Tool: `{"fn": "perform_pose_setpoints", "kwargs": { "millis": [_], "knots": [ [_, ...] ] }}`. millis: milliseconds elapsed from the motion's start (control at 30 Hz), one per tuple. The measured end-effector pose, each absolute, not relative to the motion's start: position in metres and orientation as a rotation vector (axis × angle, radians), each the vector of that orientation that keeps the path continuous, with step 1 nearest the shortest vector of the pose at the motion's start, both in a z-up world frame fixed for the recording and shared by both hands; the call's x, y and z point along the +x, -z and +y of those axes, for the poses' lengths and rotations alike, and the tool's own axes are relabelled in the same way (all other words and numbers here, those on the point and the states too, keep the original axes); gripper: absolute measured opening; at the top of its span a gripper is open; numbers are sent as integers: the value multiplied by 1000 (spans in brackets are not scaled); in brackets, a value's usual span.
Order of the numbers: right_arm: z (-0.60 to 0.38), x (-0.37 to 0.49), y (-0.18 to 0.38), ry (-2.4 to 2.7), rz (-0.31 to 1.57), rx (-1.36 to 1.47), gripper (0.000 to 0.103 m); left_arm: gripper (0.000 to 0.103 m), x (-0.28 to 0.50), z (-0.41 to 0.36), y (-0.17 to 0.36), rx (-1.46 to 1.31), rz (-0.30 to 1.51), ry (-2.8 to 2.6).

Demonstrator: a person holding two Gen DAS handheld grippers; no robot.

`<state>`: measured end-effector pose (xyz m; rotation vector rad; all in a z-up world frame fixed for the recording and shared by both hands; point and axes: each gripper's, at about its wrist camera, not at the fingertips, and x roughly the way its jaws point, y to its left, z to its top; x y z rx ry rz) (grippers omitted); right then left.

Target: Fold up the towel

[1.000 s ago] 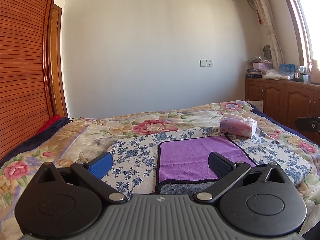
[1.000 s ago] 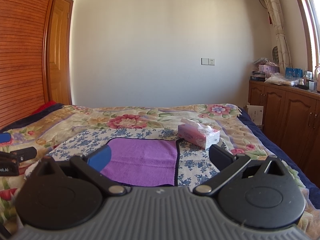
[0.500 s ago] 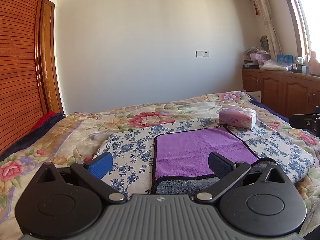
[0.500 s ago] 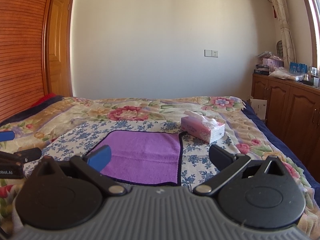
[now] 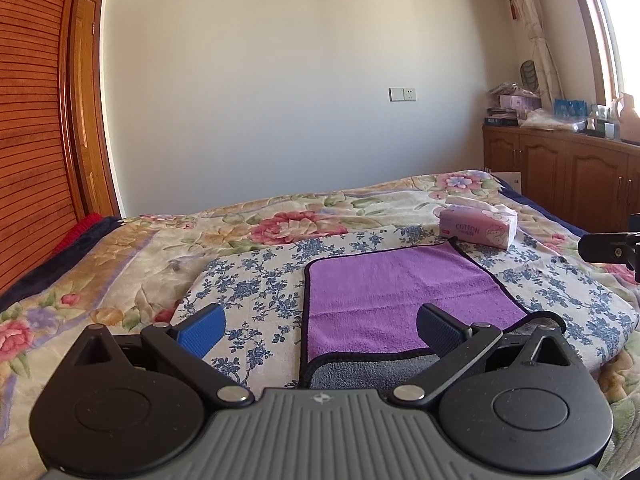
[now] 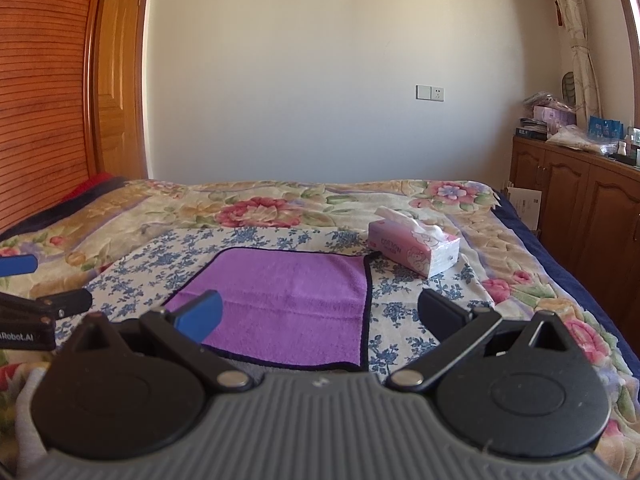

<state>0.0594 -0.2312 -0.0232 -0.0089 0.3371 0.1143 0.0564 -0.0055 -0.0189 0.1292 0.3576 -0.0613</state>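
Left wrist view: our left gripper (image 5: 318,326) has its jaws wide and holds nothing. The purple towel (image 5: 404,300) lies flat on the bed (image 5: 120,264), just ahead toward 1 o'clock, its near edge below the jaws. Our right gripper (image 6: 318,322) is wide too, with the towel toward 11 o'clock. We think both are about as near, one for each near corner.

Both wrist views look low along the bed (image 5: 120,264) toward the far wall, sharing the towel (image 5: 400,296).
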Motion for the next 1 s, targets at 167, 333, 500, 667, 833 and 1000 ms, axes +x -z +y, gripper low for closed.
{"fn": "perform_pose_setpoints", "kwargs": {
  "millis": [167,333,500,667,833,1000],
  "knots": [
    [-233,69,26,-114,352,-14,103,103,65,-7,22,134,371,71],
    [-235,79,30,-117,379,-16,103,103,73,-8,25,137,385,85],
    [-234,91,34,-124,408,-37,103,103,83,-8,29,137,406,98],
    [-234,103,40,-136,450,-46,103,103,97,-7,36,141,441,111],
    [-237,113,46,-146,490,-36,103,103,109,-4,42,128,479,122],
    [-239,121,51,-161,531,-38,103,97,123,1,50,116,520,140]
  ]
}}
